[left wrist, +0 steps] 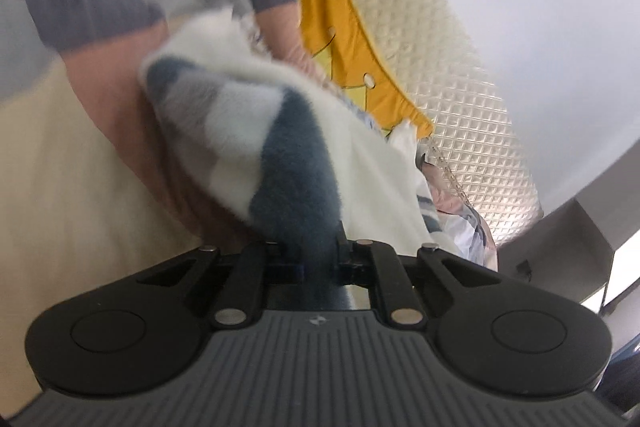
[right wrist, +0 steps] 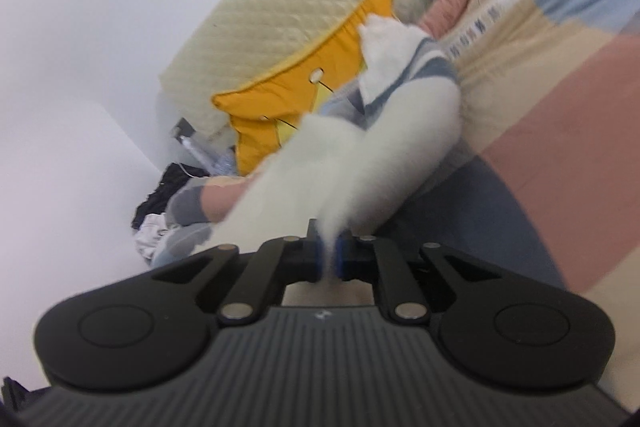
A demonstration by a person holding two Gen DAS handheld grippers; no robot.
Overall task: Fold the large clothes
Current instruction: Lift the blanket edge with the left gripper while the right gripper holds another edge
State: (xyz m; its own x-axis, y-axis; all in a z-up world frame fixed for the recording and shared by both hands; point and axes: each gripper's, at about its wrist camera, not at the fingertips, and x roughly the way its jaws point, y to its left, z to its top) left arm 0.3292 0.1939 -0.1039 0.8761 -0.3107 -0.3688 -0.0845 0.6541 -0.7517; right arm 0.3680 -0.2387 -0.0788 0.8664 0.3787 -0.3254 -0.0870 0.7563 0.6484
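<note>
While both clamps pinch it, the fuzzy garment hangs between left gripper and right gripper, near a yellow cushion against the far quilted headboard.

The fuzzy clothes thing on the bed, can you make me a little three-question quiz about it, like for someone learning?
1. True or false: the left gripper is shut on the fuzzy garment.
2. What colour is the cushion behind the garment? A) green B) orange-yellow C) purple
3. Fill in: the right gripper pinches a ____ part of the garment.

Key
1. True: its jaws clamp a dark blue patch.
2. B, leaning against the quilted cream headboard.
3. White.
</note>
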